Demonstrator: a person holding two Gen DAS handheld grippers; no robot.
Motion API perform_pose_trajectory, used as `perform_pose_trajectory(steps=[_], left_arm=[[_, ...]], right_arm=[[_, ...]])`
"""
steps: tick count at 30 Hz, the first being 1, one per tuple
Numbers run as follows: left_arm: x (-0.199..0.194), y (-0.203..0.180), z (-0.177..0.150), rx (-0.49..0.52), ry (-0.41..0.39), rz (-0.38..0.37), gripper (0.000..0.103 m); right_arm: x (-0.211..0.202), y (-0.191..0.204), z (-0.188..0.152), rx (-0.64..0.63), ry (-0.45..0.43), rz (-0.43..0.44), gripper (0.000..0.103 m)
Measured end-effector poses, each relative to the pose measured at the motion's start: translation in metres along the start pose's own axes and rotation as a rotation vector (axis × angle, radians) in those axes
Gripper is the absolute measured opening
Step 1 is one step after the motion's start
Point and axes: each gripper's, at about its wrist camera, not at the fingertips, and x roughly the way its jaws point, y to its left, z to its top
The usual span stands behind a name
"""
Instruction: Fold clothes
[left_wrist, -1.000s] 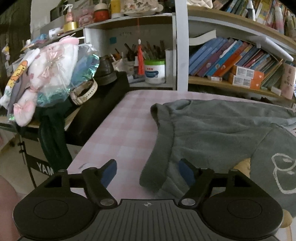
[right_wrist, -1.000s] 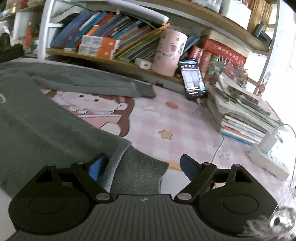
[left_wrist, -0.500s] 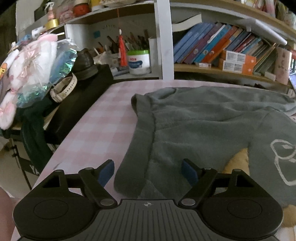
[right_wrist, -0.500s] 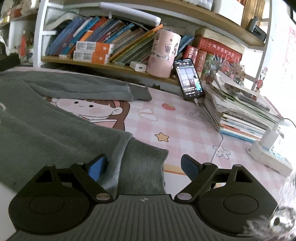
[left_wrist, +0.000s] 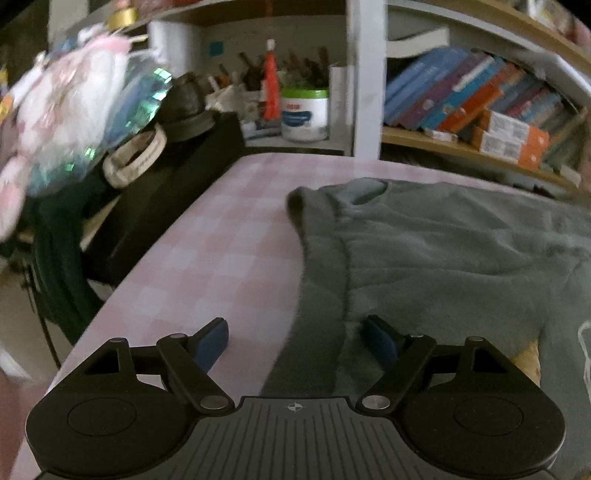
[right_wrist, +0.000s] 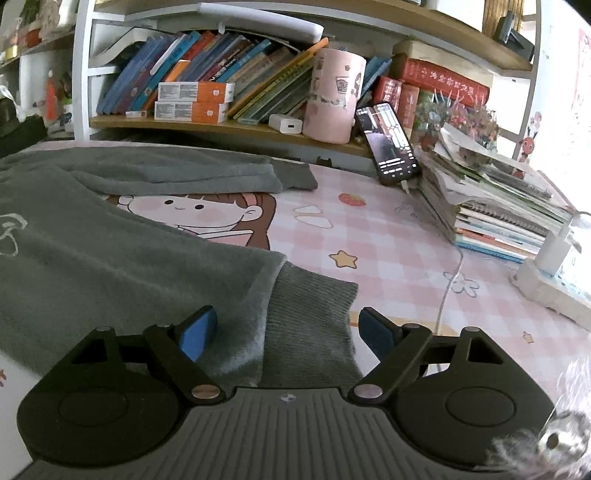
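A grey sweatshirt (left_wrist: 443, 251) lies flat on the pink checked tablecloth (left_wrist: 207, 258). Its ribbed hem edge runs toward my left gripper (left_wrist: 293, 326), which is open low over the cloth, and the hem strip lies between its blue pads without touching them. In the right wrist view the same sweatshirt (right_wrist: 110, 266) fills the left side. The near sleeve's ribbed cuff (right_wrist: 310, 306) lies between the fingers of my right gripper (right_wrist: 286, 315), whose jaws are closing but still stand wide, pads clear of the cuff. The other sleeve (right_wrist: 184, 171) stretches along the back.
A black bag (left_wrist: 166, 192) and a bagged plush toy (left_wrist: 66, 110) crowd the table's left edge. Bookshelves (left_wrist: 480, 107) run along the back. On the right stand a propped phone (right_wrist: 388, 144), a stack of books (right_wrist: 498, 199), a white power strip (right_wrist: 554, 284) and a pink cup (right_wrist: 334, 99).
My left gripper has moved forward and down along the hem, so the hem strip now sits centred between its fingers. The right gripper has barely shifted over the cuff.
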Motion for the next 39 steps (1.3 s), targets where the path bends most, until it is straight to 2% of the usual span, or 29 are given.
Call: perform_pose_trajectory(steps=[6,13,16,19,22,27,32,39], left_arm=[[0.002,0.007,0.004,0.006,-0.009,0.088,0.084],[0.002,0.021,0.004,-0.028,-0.01,0.063,0.084],[-0.005,0.019,0.003,-0.003,-0.042,0.068,0.084],[-0.025,0.014,0.002,0.005,-0.111,0.1,0.085],[-0.05,0.007,-0.001,-0.002,-0.186,0.093,0.085],[-0.085,-0.013,-0.017,-0.042,-0.272,-0.002,0.088],[-0.107,-0.039,-0.038,-0.006,-0.304,-0.049,0.091],[-0.129,-0.065,-0.056,0.083,-0.333,-0.056,0.096]], right_arm=[[0.012,0.013,0.011,0.002,0.003,0.044,0.083],[0.024,0.019,0.02,0.029,0.014,0.067,0.085],[0.023,0.015,0.019,0.047,0.018,0.072,0.085],[0.013,0.017,0.019,0.056,-0.014,0.08,0.084],[-0.002,0.022,0.02,0.072,-0.071,0.115,0.085],[-0.021,0.037,0.017,0.08,-0.129,0.143,0.085],[-0.041,0.049,0.004,0.089,-0.149,0.148,0.086],[-0.071,0.06,-0.013,0.083,-0.198,0.151,0.088]])
